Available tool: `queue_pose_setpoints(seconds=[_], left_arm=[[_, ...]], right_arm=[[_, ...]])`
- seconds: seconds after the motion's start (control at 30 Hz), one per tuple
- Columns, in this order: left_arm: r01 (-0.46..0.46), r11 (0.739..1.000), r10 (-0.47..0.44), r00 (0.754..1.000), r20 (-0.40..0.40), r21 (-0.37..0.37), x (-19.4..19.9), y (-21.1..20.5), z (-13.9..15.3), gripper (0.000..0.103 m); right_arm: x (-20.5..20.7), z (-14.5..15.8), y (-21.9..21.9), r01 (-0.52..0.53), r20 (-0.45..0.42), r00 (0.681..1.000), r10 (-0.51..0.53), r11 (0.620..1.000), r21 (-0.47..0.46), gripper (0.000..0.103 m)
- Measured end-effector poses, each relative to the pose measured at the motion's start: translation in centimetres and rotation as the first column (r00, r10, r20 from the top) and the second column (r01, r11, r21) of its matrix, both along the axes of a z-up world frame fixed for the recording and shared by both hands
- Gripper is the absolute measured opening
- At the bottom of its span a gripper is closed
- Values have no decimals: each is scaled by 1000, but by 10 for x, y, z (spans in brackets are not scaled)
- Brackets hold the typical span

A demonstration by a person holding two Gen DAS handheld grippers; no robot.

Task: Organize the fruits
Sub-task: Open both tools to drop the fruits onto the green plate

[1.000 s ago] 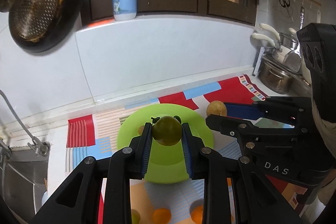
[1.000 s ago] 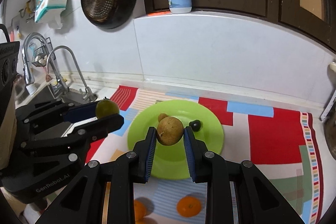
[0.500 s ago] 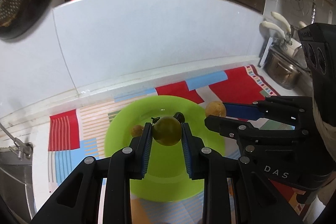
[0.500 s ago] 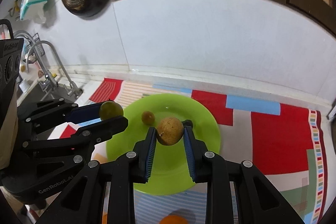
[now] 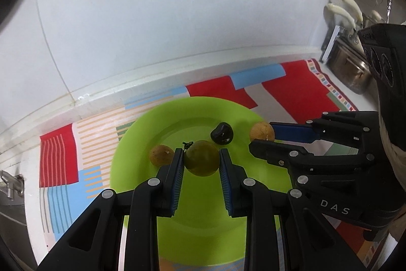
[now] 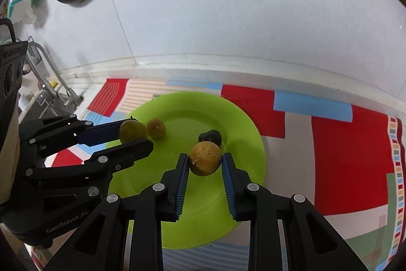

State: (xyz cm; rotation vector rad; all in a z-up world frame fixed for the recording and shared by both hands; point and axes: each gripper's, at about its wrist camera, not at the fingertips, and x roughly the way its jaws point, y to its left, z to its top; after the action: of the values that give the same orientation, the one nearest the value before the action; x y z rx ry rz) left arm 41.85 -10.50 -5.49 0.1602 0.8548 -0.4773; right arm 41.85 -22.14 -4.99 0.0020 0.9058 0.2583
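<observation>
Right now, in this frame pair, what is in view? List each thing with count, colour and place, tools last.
Round green plastic plate: one, lime green, on the mat.
Patchwork mat: one, red, blue and striped, on the white counter.
Small brown round fruit: one, lying on the plate.
Dark glossy fruit: one, near-black, lying on the plate.
Olive-green round fruit: one, held over the plate.
Tan rough-skinned fruit: one, held over the plate.
Left tool: black, blue pads, shut on the olive-green fruit.
Right tool: same, shut on the tan fruit.
</observation>
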Motion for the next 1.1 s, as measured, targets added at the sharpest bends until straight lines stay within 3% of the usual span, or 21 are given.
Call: queue_pose_setpoints(seconds=[0.57,0.73,1.1], left_arm=[[5,1000,-3,999,-49,31,18,-4,-26,28],[-7,999,8,1000,-27,34,14,0,-20,31],[-53,998,52,998,39,18,-14,14,12,37]], right_arm=[[19,-27,-1,2,-60,998,-2,1000,4,28],[16,-24,-4,15,-57,998,-14,1000,22,36],[-15,9,-1,31,16,999,-31,999,29,36]])
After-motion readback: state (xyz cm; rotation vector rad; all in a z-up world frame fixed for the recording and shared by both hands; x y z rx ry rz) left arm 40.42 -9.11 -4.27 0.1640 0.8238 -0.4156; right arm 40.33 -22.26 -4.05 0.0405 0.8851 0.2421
